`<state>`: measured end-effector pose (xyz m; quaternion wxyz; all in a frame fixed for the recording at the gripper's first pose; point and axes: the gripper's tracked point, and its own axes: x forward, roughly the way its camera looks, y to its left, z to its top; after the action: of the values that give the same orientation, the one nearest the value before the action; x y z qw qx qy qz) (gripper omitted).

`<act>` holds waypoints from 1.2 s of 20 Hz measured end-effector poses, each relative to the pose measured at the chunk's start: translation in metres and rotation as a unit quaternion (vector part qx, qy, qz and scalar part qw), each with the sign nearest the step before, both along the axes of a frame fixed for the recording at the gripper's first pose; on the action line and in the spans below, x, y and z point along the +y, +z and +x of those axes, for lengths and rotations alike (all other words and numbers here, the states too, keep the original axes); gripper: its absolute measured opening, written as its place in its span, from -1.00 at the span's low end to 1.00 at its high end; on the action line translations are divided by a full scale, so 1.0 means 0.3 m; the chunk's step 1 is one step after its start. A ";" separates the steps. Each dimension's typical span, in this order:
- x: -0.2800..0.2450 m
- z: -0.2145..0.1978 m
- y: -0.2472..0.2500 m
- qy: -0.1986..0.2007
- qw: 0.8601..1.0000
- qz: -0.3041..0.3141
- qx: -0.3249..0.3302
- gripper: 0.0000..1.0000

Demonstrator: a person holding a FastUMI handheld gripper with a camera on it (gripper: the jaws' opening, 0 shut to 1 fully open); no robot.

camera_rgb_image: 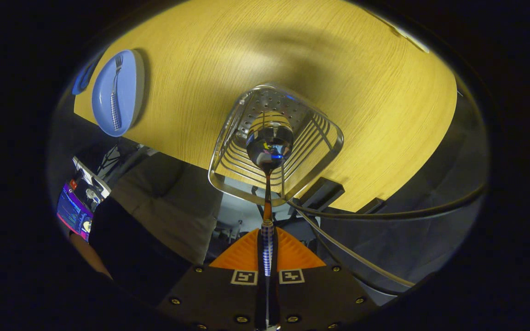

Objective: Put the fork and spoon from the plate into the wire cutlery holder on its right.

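1. While the gripper (267, 250) points down at the table (384, 92), its two orange fingers (242, 255) are pressed together on the checked handle of the spoon (268, 142), with no gap besides the handle.
2. The spoon bowl hangs inside the mouth of the wire cutlery holder (274, 138), above its perforated bottom.
3. The holder stands near one edge of the table.
4. The fork (116, 92) lies alone on the blue plate (129, 82), well apart from the holder, near a corner of the table.
5. Two cables (384, 214) run beyond the table edge, beside the fingers.
6. Square black-and-white markers sit on the gripper body; no readable writing.
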<state>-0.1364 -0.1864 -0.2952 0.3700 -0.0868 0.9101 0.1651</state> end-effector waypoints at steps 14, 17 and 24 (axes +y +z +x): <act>-0.052 0.049 0.110 -0.047 0.992 -0.004 -0.115 0.95; -0.071 0.027 0.159 -0.047 0.977 -0.021 -0.206 0.95; 0.159 -0.108 0.257 -0.157 0.921 -0.015 -0.356 0.95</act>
<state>-0.1689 -0.1386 -0.2181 0.6891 -0.0011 0.7229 0.0494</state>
